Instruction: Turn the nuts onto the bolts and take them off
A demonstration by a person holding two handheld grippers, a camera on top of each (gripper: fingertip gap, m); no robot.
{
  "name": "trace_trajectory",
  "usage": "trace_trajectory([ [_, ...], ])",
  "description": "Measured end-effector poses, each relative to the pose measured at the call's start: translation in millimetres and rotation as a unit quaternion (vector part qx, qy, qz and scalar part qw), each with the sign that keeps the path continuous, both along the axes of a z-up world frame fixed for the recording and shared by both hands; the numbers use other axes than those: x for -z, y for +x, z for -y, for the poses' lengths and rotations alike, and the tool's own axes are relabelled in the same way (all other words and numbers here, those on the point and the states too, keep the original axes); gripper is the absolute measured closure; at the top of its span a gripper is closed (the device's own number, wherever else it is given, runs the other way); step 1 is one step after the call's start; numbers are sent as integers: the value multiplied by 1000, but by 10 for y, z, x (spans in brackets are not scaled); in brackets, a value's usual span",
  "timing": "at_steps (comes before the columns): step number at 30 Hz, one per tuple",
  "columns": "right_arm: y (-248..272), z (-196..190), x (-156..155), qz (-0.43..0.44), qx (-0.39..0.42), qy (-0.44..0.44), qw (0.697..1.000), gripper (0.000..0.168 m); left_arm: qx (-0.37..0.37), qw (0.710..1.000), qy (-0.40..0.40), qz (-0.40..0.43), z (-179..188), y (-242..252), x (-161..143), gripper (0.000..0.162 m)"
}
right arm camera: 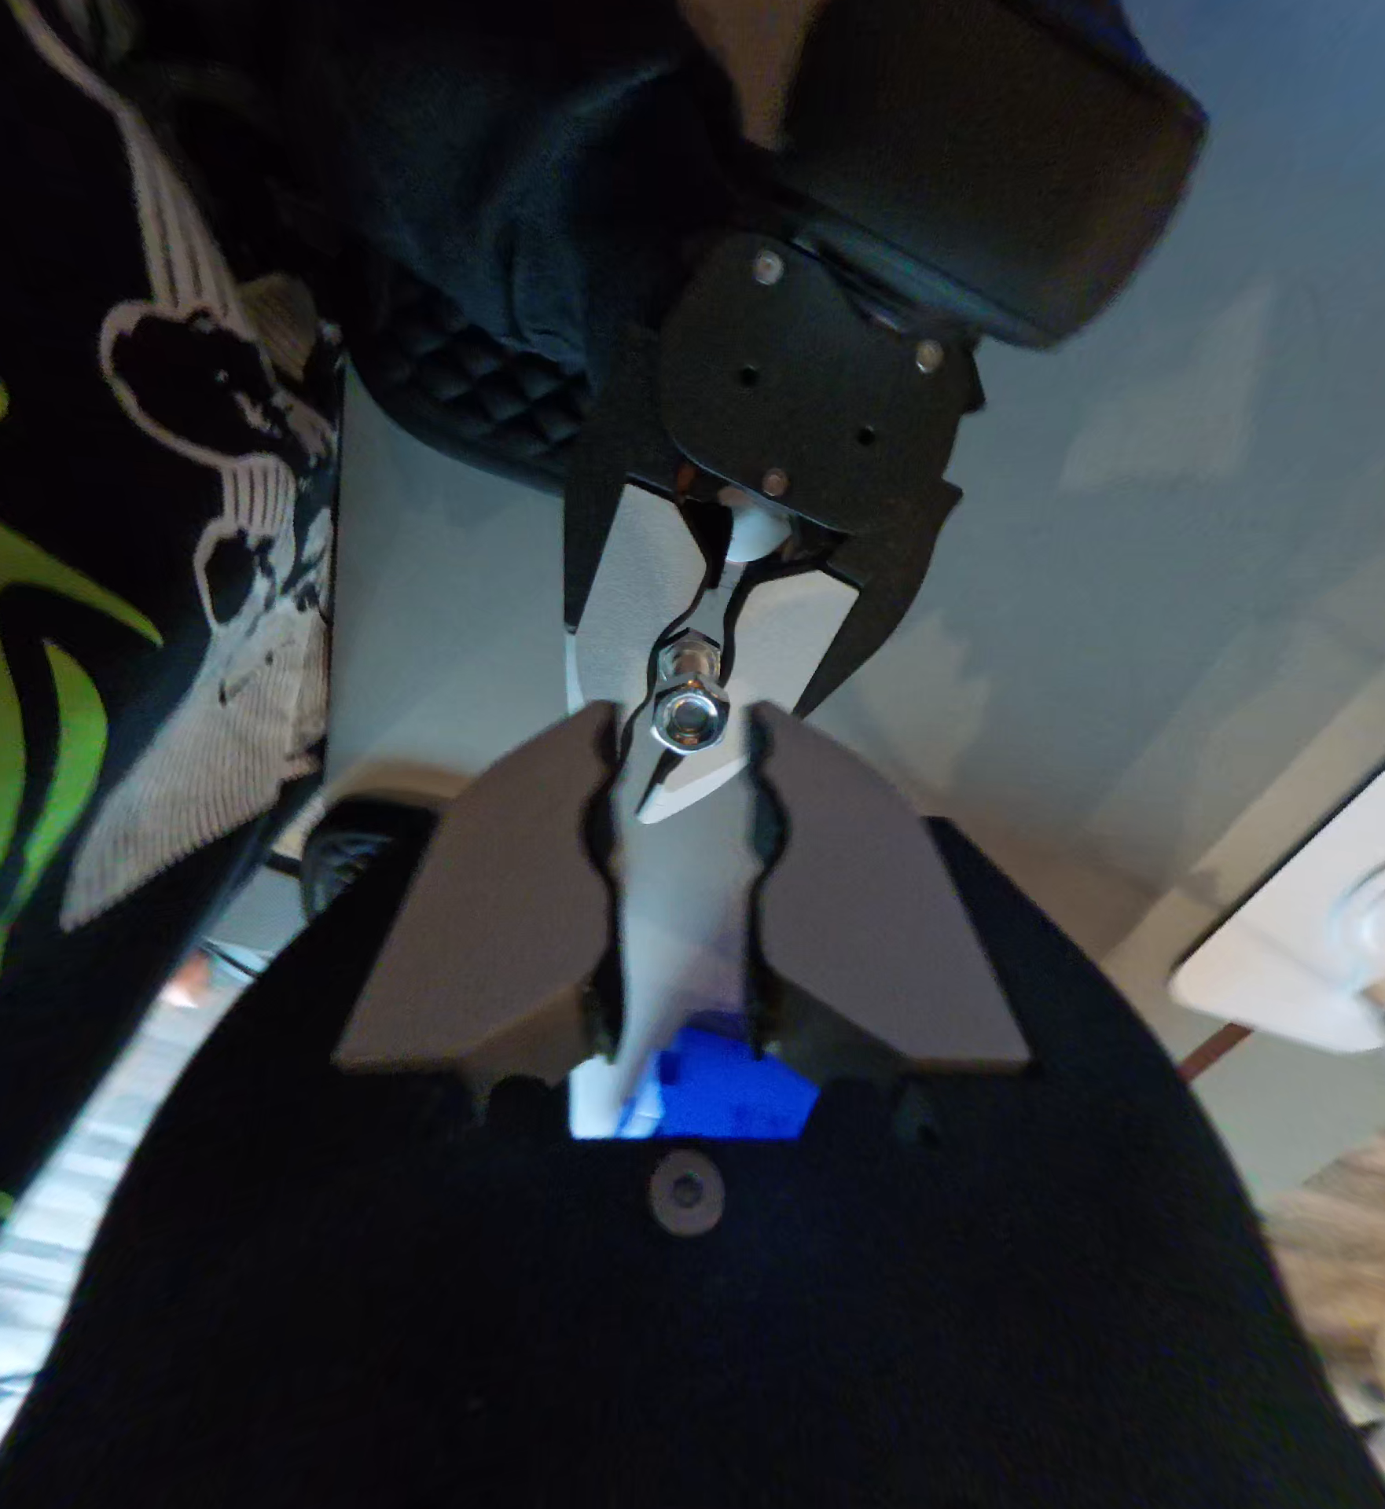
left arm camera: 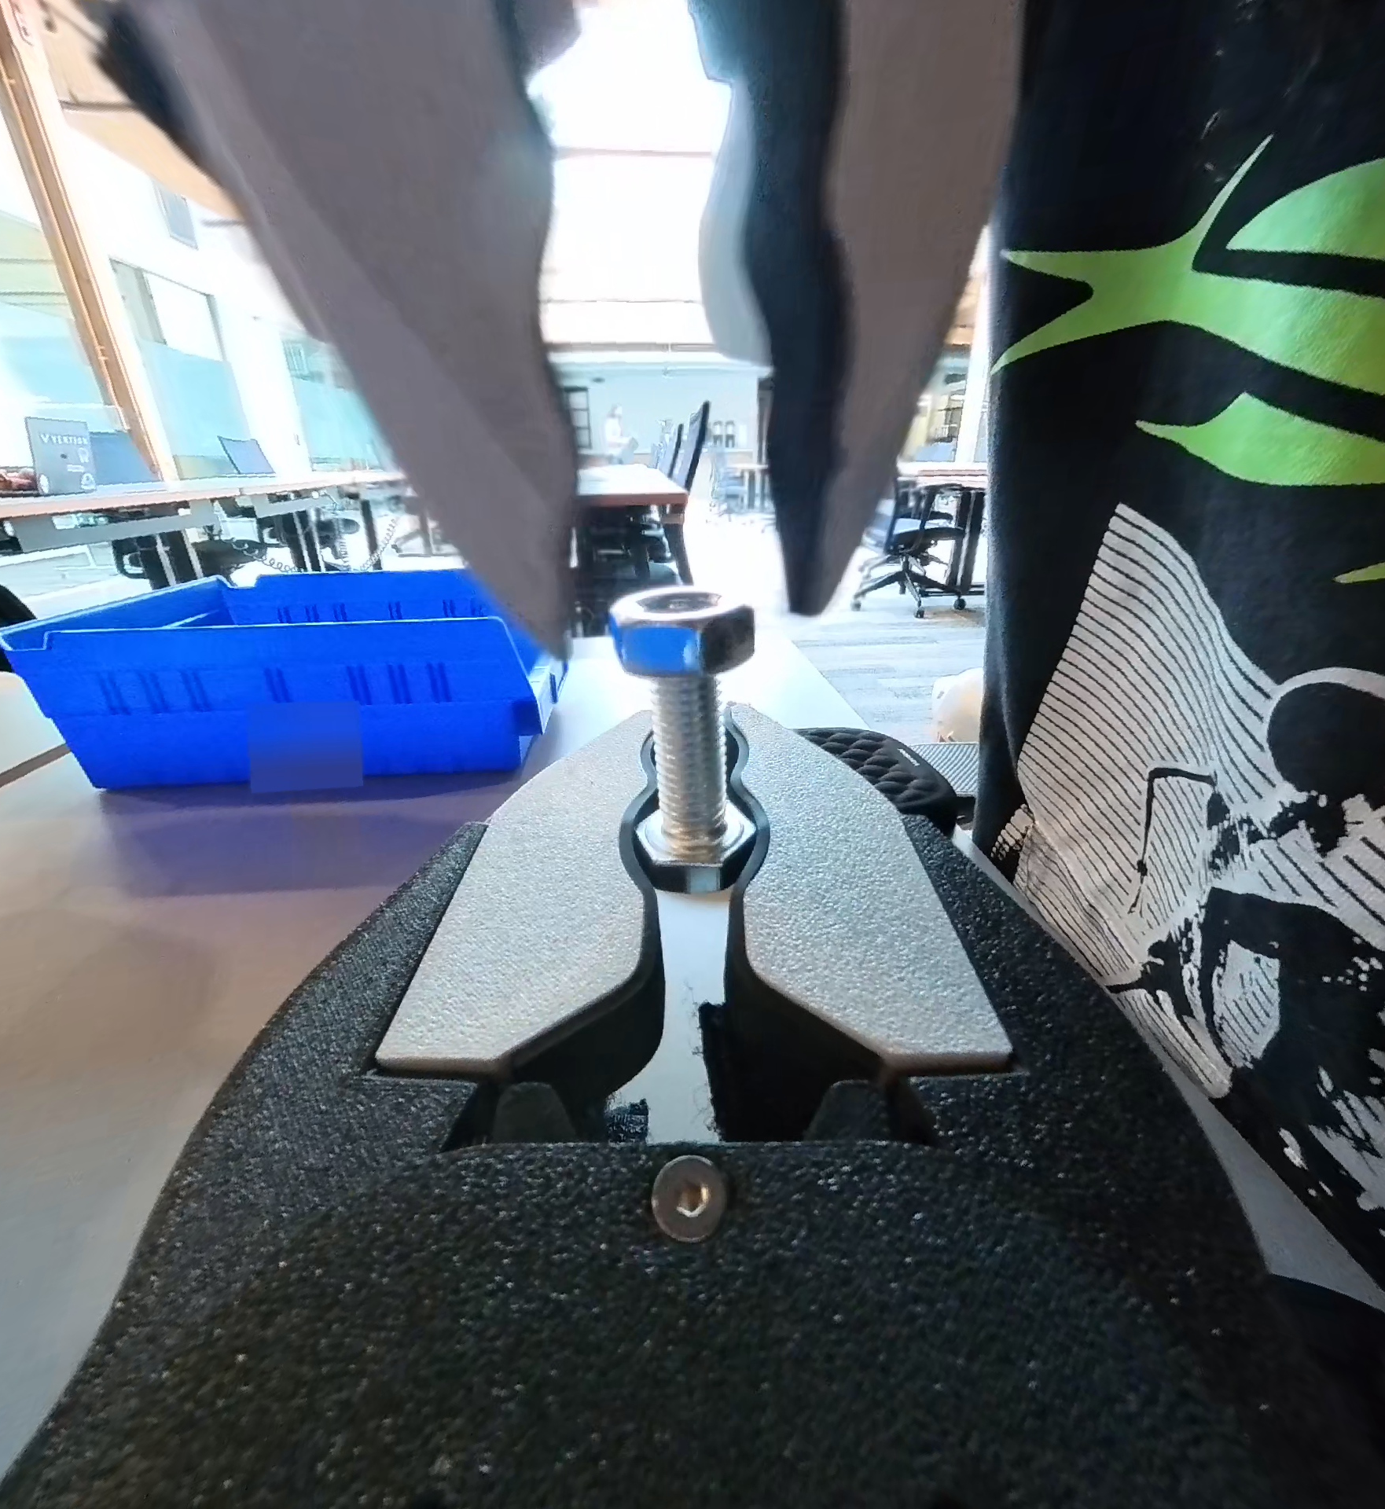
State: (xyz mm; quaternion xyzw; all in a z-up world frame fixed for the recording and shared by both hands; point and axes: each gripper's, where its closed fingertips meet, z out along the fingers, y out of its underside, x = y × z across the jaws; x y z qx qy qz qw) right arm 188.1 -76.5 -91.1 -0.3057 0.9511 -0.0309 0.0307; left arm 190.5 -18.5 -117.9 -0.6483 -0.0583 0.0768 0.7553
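Observation:
My left gripper [left arm camera: 689, 727] is shut on the hex head of a silver bolt [left arm camera: 688, 784] and holds it upright above the table. A silver nut [left arm camera: 683, 638] sits on the top end of the thread. My right gripper [left arm camera: 673, 612] comes down from above, blurred, with its jaws open on either side of the nut and not touching it. In the right wrist view I look down the bolt: the nut [right arm camera: 688, 720] lies between the tips of my right gripper [right arm camera: 685, 723], with a gap on both sides. The left gripper [right arm camera: 803, 408] holds the bolt beyond it.
A blue plastic bin [left arm camera: 281, 678] stands on the grey table [left arm camera: 101, 980] to the left. A person in a black printed T-shirt [left arm camera: 1244, 490] stands close on the right. A black padded rest [left arm camera: 885, 767] lies behind the bolt. A white device [right arm camera: 1326, 898] lies at the right. My hands' fingertips stand some 6 cm from each other.

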Motion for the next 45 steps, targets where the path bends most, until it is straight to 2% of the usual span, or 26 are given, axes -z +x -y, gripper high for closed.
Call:
trace_trajectory([
  [1,-6,9,-12,0,-30,-1,1000,126,1,1000,2,0,3,1,-4,151],
  [2,-4,7,-36,5,-77,-2,997,120,1,1000,3,0,5,1,-7,151],
  [5,-43,83,-115,-10,-252,-36,967,120,5,1000,0,-1,-4,12,-1,151],
  [7,-55,104,-140,-34,-398,-53,915,119,8,1000,-1,-2,-7,20,-1,151],
  [9,-32,80,-112,-39,-500,-53,863,119,10,1000,-3,-3,-13,26,3,151],
  [14,134,16,-35,7,-554,-31,832,121,11,1000,-2,-3,-11,25,3,151],
  [21,136,1,44,5,-577,-19,816,144,12,1000,-1,-2,-11,27,2,151],
  [27,141,27,20,2,-559,-27,829,150,11,1000,1,-1,-4,20,-2,151],
  [30,145,37,10,2,-506,-28,862,150,8,1000,3,0,2,10,-5,151],
  [34,120,48,6,1,-340,-21,940,150,1,1000,7,3,17,-10,-13,151],
  [37,109,37,11,5,-140,-4,990,150,-2,1000,5,4,15,-19,-7,151],
  [39,112,14,17,19,0,9,1000,150,-2,1000,0,3,6,-16,4,151],
  [40,118,10,20,29,42,11,999,150,-2,1000,-2,2,1,-12,8,151],
  [42,115,5,18,35,69,9,997,150,-2,1000,-1,2,1,-12,6,151],
  [45,122,10,14,28,61,7,998,150,-1,1000,-1,0,3,-6,2,151],
])
